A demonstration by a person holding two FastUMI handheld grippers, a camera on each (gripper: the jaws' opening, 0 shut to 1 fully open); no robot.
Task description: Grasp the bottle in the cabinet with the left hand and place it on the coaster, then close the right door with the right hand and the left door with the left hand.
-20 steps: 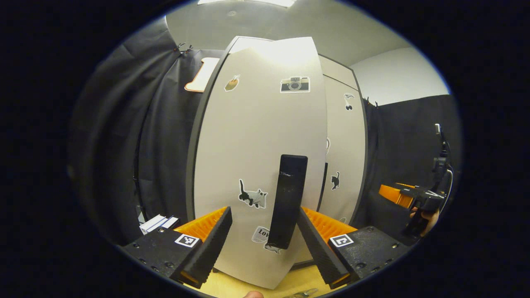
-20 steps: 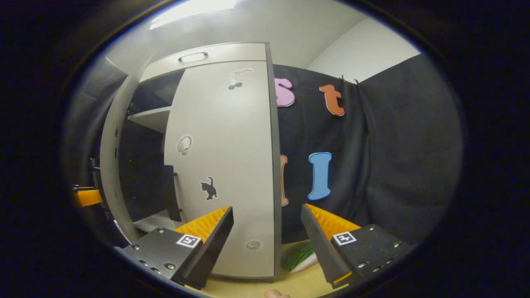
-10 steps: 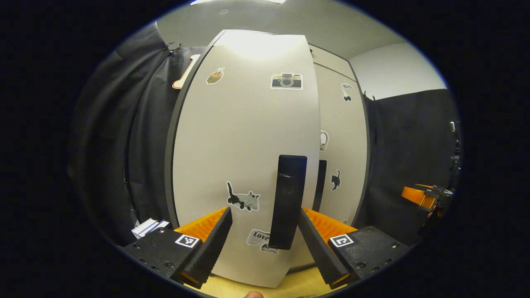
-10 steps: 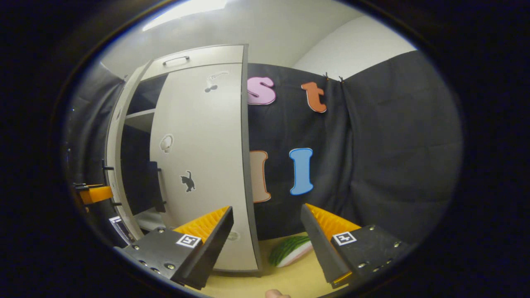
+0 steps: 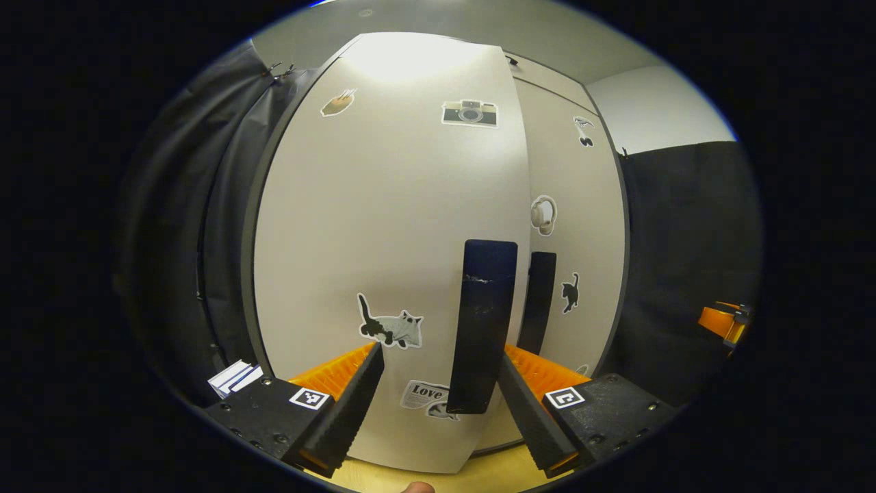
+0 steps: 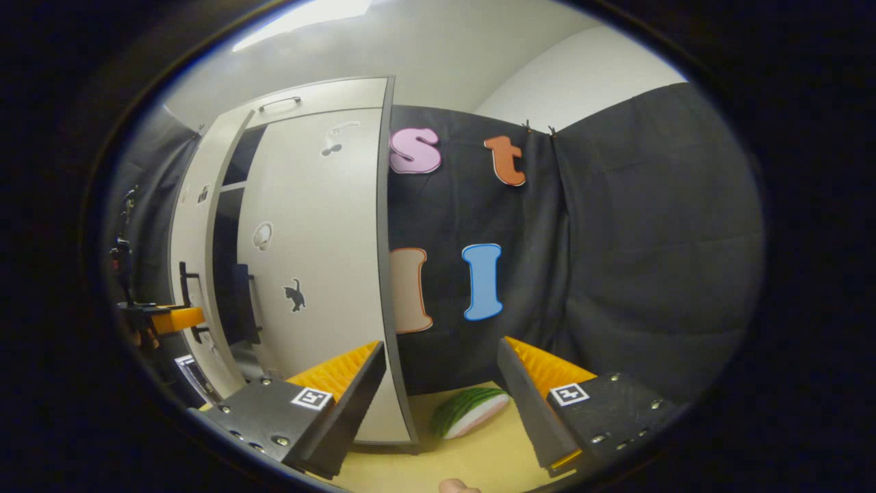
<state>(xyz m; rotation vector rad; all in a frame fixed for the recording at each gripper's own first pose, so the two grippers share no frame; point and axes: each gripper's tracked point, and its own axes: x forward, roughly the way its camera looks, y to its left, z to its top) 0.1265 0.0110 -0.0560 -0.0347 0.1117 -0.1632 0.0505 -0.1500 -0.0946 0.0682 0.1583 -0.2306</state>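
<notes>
Left door of the cabinet stood nearly shut beside the closed right door, its black handle between the spread, empty fingers of the left gripper; right gripper open, idle; judged last step, final push needed.

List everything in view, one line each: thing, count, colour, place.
Cabinet: one, pale grey, standing on the table.
Left door: one, pale grey with stickers, nearly shut, straight ahead in the left gripper view.
Right door: one, pale grey with stickers, shut or nearly so.
Door handles: two, black, upright, near the doors' meeting edges.
Watermelon slice: one, green and pale, on the table right of the cabinet.
Table: one, light wood.
Small box: one, white and blue, left of the cabinet.
Left claw: one, open, its fingers either side of the left door's handle.
Right claw: one, open, holding nothing.
</notes>
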